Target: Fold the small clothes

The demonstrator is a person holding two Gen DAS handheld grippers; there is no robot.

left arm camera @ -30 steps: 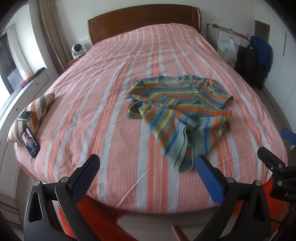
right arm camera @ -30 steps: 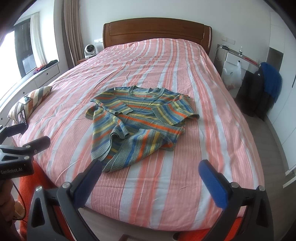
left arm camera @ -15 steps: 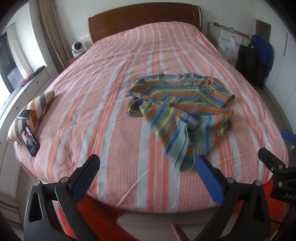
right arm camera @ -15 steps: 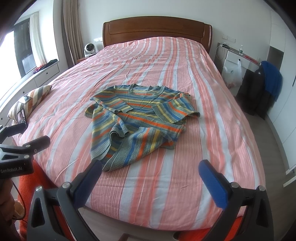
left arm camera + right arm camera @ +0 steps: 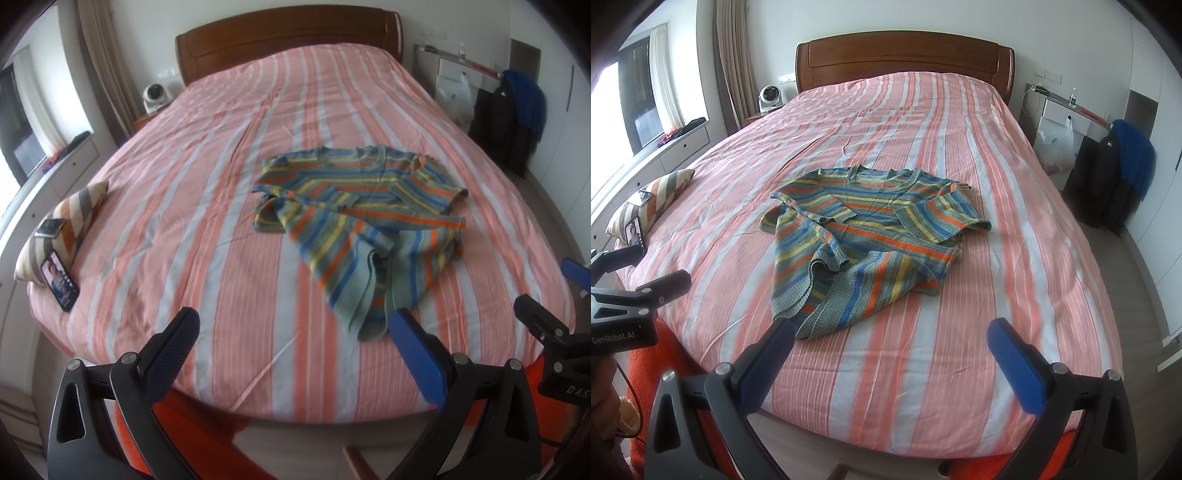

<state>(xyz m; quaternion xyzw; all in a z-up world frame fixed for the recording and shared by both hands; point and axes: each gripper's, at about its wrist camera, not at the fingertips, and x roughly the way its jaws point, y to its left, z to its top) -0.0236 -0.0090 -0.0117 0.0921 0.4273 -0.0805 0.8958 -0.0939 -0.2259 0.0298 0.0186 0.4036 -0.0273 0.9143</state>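
Left wrist view, left to right: striped cushion with a phone leaning on it, far off to the left of the left gripper, whose jaws are spread wide and empty over the near edge of the striped bed; striped sweater crumpled ahead and right of it, hem near the right fingertip. Right wrist view: right gripper likewise spread, empty; the sweater's hem lies just ahead of its left fingertip.
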